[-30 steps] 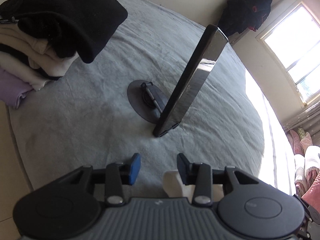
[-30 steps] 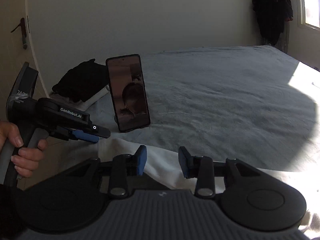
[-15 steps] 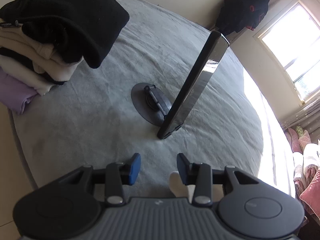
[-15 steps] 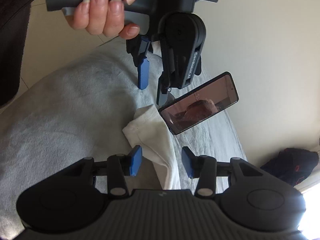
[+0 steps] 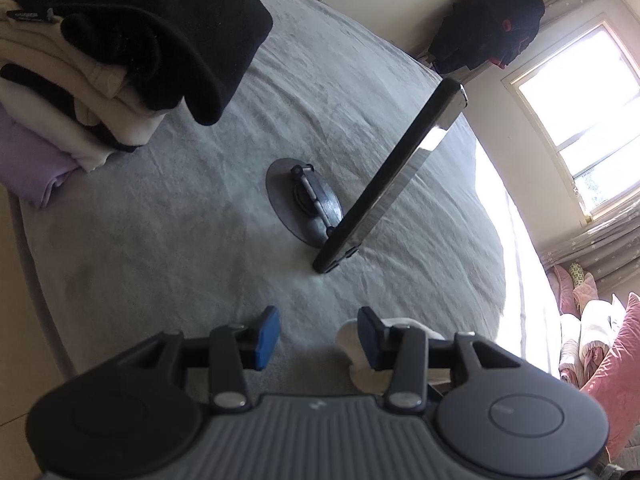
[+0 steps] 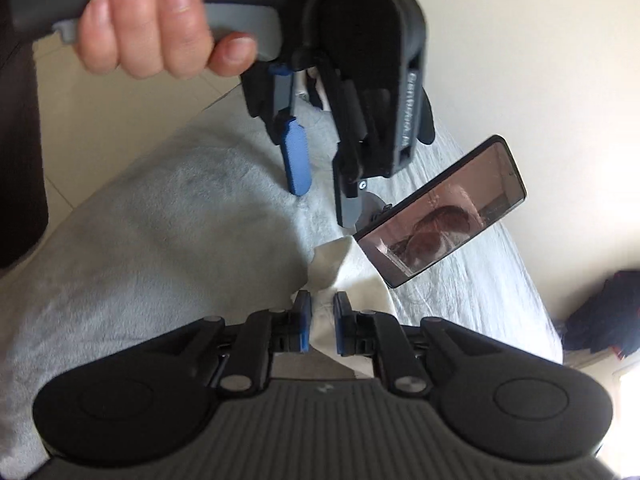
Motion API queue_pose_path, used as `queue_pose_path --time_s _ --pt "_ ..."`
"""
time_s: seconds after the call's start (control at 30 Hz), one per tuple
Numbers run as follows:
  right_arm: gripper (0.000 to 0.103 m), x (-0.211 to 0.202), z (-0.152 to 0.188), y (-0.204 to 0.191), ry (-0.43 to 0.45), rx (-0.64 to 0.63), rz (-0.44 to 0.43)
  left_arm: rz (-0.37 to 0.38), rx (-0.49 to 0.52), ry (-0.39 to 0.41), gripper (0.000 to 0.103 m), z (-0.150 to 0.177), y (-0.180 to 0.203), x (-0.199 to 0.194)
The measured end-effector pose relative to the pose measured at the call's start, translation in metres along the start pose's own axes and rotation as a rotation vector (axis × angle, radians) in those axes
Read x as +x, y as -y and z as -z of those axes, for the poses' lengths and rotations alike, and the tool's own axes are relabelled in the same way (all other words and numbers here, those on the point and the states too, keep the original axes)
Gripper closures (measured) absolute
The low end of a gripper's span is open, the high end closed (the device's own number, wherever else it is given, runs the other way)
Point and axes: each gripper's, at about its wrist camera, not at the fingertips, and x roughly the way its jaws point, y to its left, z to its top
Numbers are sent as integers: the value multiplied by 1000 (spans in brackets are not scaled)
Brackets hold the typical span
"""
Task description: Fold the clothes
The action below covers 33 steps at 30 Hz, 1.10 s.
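A small white cloth (image 6: 346,264) lies crumpled on the grey bed cover (image 6: 160,248) near the bed's edge. My right gripper (image 6: 320,320) has a fold of that cloth between its blue pads, and its jaws are closing on it. My left gripper (image 6: 320,184), held by a hand (image 6: 156,28), hovers just beyond the cloth. Its jaws are opening with nothing between them. In the left wrist view the left gripper (image 5: 318,334) stands over the cover, and the white cloth (image 5: 346,338) peeks out behind its right finger.
A phone (image 5: 394,184) leans on a round stand (image 5: 308,208) mid-bed. A stack of folded clothes (image 5: 120,60), topped by a black garment, sits at the far left corner. Dark clothing (image 5: 488,28) hangs by the window (image 5: 580,112). Pink bedding (image 5: 608,352) lies to the right.
The right gripper rolled over and moved in on the white cloth, and its jaws narrowed onto a fold. The left jaws widened a little; the left hand barely moved.
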Motion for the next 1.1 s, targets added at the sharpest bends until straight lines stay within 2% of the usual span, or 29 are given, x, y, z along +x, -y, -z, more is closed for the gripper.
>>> queue_pose_path --time_s 0.07,0.17,0.3,0.4,0.47,0.63,0.73,0.8,0.93,1.0,1.1 --pt "91 -7 -3 17 12 110 -13 75 -56 -37 40 -2 -7 1" --pt "91 -17 -7 42 35 287 -74 148 -120 -81 29 -3 -14 6" --pt "91 -23 -8 61 44 444 -197 164 -137 -119 26 -1 -15 12" --pt "91 -25 -7 54 32 519 -276 141 -107 -121 28 1 -8 13" --pt "91 -27 -1 43 13 562 -313 118 -76 -123 34 3 -3 14" --pt "90 -27 13 6 -71 592 -381 75 -7 -133 43 4 3 14" --pt "88 -32 17 3 -64 631 -381 67 37 -141 49 4 6 15" --pt "83 -36 17 9 -48 678 -395 62 72 -142 53 4 9 16" --pt "82 -55 21 18 -2 740 -401 54 157 -147 59 8 18 17" --pt "82 -65 24 22 15 762 -388 53 195 -153 65 11 22 18" --pt "81 -79 43 34 26 813 -325 47 255 -158 74 16 25 18"
